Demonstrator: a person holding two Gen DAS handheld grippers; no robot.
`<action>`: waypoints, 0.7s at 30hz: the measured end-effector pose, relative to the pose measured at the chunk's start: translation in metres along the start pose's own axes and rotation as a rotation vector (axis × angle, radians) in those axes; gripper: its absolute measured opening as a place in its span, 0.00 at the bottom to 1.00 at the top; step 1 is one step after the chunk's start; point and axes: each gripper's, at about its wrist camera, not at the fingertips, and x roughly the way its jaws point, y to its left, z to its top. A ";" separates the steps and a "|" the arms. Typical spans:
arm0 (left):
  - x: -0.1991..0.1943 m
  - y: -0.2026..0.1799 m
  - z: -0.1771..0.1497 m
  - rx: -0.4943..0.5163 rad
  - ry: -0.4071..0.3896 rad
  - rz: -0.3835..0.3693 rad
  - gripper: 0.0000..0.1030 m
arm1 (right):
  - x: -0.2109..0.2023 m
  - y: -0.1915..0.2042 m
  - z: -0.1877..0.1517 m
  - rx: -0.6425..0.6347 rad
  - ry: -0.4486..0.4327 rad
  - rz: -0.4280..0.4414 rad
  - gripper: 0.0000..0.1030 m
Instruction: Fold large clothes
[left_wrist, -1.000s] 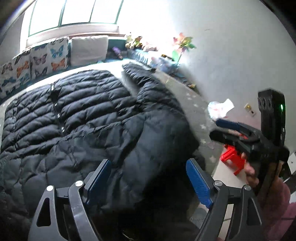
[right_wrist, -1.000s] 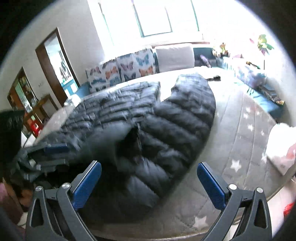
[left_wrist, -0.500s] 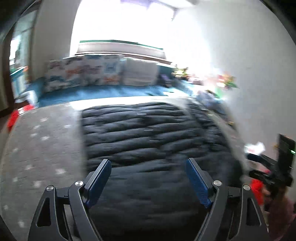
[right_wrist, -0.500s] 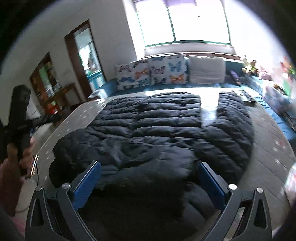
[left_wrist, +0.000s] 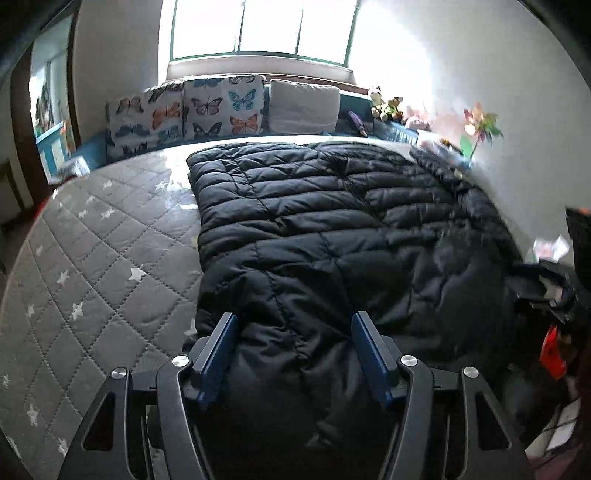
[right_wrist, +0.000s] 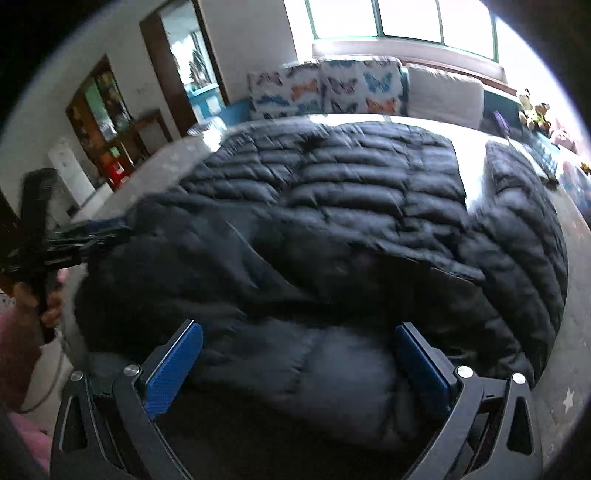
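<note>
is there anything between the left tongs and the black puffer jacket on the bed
Nothing visible. The left tongs already straddle the near edge of the black quilted puffer jacket on the grey star-quilted mattress. Their jaws have just been closing with jacket fabric between them, though the pads don't clearly press on it.

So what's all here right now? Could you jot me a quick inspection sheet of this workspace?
Surface: grey quilted mattress with white stars.
Job's things: black puffer coat spread flat, one sleeve lying out to the side.
Clutter: soft toys and a paper flower by the wall.
Grippers: left gripper has just been closing, coat hem between its jaws, pads not pressing; right gripper open over the hem.
Cables: nothing seen.
Surroundings: window, butterfly cushions, wooden shelves.
</note>
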 end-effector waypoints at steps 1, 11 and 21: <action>0.002 -0.005 -0.003 0.020 -0.003 0.010 0.65 | 0.004 -0.004 -0.003 0.003 0.010 -0.018 1.00; -0.011 -0.018 0.016 0.023 0.000 0.024 0.65 | -0.003 -0.011 -0.006 0.001 0.033 -0.037 1.00; 0.015 -0.078 0.035 0.071 0.040 -0.223 0.64 | -0.016 -0.013 -0.001 0.027 -0.026 0.086 1.00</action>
